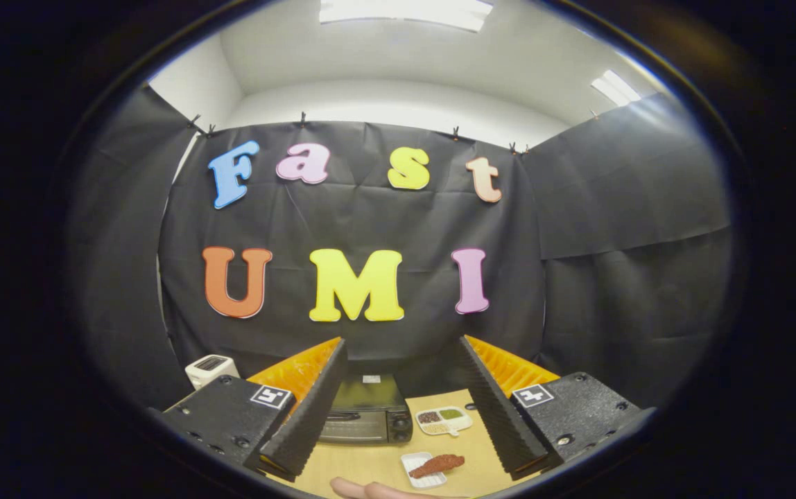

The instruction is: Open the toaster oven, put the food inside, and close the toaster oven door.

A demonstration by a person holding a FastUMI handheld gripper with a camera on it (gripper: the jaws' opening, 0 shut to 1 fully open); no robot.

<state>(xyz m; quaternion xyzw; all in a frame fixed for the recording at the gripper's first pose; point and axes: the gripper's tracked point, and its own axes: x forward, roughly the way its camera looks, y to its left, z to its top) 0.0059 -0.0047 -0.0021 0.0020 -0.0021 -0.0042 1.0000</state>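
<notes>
- Toaster (211,369), white, stands at the back of the table, well to the left of the toaster oven, partly hidden by the gripper's left finger.
- The toaster oven (368,410) is dark and its door is closed; it sits on the wooden table (363,466), beyond the fingers.
- The gripper (398,443) is spread wide and holds nothing; the oven shows between its two fingers.
- A small white tray (423,470) with the reddish-brown food (437,464) lies in front of the oven, a little to its right.
- A divided dish (444,420) with brown, green and pale fillings lies just right of the oven.
- Part of a hand (370,490) shows in front of the oven, near the tray.
</notes>
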